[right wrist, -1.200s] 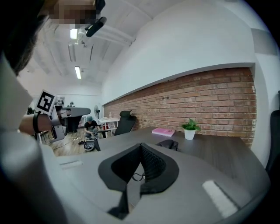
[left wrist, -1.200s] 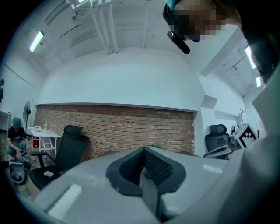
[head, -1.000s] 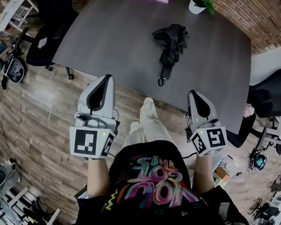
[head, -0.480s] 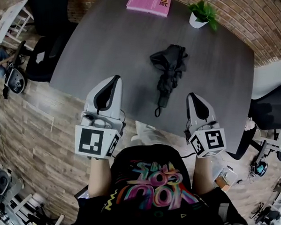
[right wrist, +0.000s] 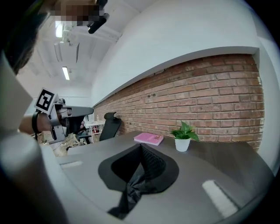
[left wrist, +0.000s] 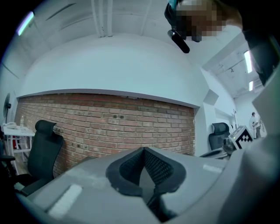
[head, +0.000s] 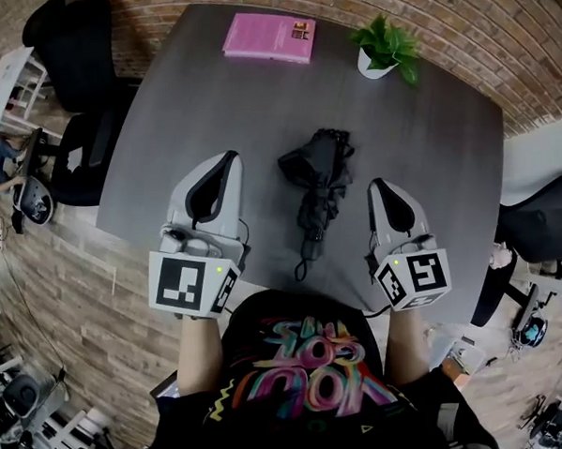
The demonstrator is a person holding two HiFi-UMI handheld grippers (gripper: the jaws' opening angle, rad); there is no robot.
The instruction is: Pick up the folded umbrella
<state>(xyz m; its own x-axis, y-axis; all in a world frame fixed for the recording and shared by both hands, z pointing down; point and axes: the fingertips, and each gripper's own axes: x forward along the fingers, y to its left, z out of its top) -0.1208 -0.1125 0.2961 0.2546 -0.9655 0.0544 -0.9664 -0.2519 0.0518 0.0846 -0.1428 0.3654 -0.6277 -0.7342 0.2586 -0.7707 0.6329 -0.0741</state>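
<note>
Both grippers have come forward over the counter point(head: 426, 117) edge since a second ago. The folded umbrella point(head: 318, 184) now lies between them rather than well ahead.

Left gripper point(head: 229, 158): fingers clenched together, nothing held.

Right gripper point(head: 377, 182): likewise clenched and empty, just beside the umbrella, not touching it.

Umbrella: flat on the counter, strap end toward us.

We judge the approach nearly done. Still to do: open the fingers, close on the umbrella, lift.
</note>
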